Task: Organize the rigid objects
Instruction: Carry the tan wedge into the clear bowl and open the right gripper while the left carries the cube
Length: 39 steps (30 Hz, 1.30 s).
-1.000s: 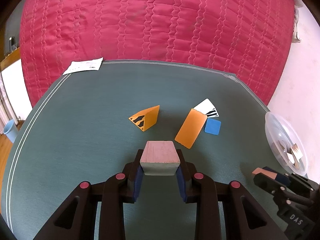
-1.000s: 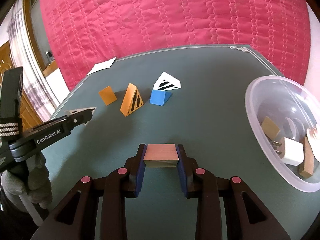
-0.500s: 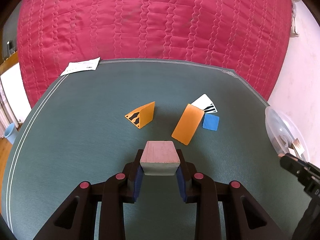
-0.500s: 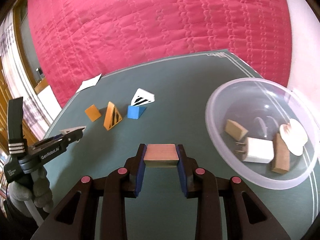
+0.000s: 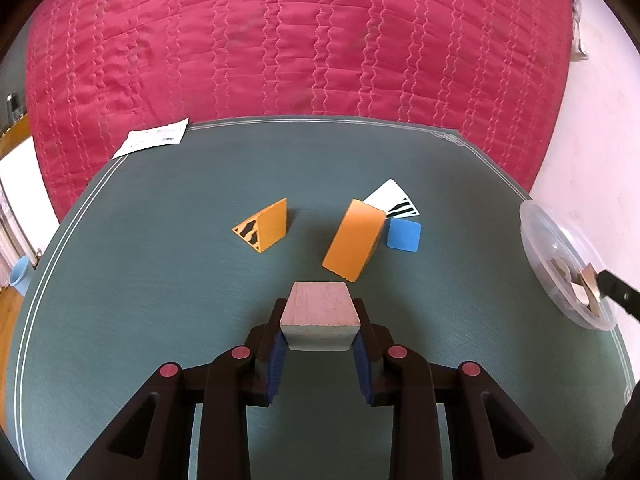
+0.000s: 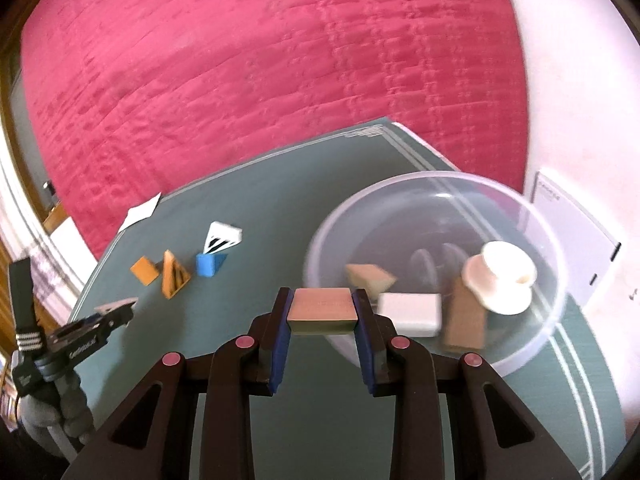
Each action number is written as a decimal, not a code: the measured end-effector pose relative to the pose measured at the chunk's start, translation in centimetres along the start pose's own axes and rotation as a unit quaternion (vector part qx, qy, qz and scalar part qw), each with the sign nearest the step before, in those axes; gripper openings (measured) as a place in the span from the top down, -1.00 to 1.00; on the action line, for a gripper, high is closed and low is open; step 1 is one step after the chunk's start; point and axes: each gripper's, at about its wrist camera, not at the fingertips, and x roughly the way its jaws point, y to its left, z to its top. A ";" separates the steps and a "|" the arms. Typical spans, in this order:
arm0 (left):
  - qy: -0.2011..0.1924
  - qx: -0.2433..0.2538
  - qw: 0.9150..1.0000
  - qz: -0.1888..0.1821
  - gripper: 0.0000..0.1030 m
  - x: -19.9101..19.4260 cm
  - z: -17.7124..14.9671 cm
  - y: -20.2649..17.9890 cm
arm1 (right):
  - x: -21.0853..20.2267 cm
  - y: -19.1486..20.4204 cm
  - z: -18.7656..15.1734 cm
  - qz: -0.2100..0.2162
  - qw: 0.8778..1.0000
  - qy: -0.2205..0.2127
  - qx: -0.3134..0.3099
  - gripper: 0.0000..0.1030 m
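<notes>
My left gripper point(image 5: 319, 326) is shut on a pale wooden block point(image 5: 318, 314), held above the green mat. My right gripper point(image 6: 322, 314) is shut on a flat brown wooden block point(image 6: 322, 309), at the near left rim of the clear plastic bowl point(image 6: 552, 312). The bowl holds a wooden wedge point(image 6: 370, 278), a white charger point(image 6: 410, 314), a brown plank point(image 6: 464, 320) and a white spool point(image 6: 500, 276). On the mat lie an orange striped wedge point(image 5: 266, 232), an orange slab point(image 5: 354, 240), a blue block point(image 5: 404, 234) and a white striped wedge point(image 5: 394, 202).
A paper slip point(image 5: 154, 142) lies at the mat's far left corner. A red quilted cover point(image 5: 300, 40) hangs behind the table. A white wall is at the right. The bowl point(image 5: 560, 256) sits at the mat's right edge. The left gripper point(image 6: 116, 308) shows in the right wrist view.
My right gripper has swung right and forward with its block, from over the open mat to the bowl's rim. My left gripper has hardly moved and keeps its block.
</notes>
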 end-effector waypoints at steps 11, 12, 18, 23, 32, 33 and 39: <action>0.009 0.012 1.000 -0.003 0.40 0.1 -0.3 -1.5 | -1.1 -4.4 0.6 -0.044 0.998 -0.015 0.029 0.41; 0.010 0.013 1.000 -0.005 0.40 0.1 -0.2 -1.6 | -1.1 -4.8 0.6 -0.047 0.998 -0.015 0.032 0.41; 0.014 0.021 1.000 -0.010 0.40 0.2 -0.2 -2.6 | -1.1 -6.1 0.6 -0.057 0.997 -0.019 0.040 0.41; 0.013 0.028 0.999 -0.011 0.40 0.0 -0.2 -3.4 | -1.1 -7.1 0.6 -0.071 0.996 -0.022 0.039 0.41; 0.012 0.043 0.999 -0.016 0.40 -0.2 0.0 -4.9 | -1.0 -8.6 0.4 -0.083 0.995 -0.028 0.050 0.22; 0.011 0.046 0.999 -0.017 0.40 -0.2 0.1 -5.1 | -1.1 -8.8 0.3 -0.083 0.995 -0.029 0.052 0.22; 0.007 0.060 0.998 -0.023 0.40 -0.4 0.5 -6.5 | -1.6 -9.5 -0.4 -0.094 0.994 -0.034 0.053 0.21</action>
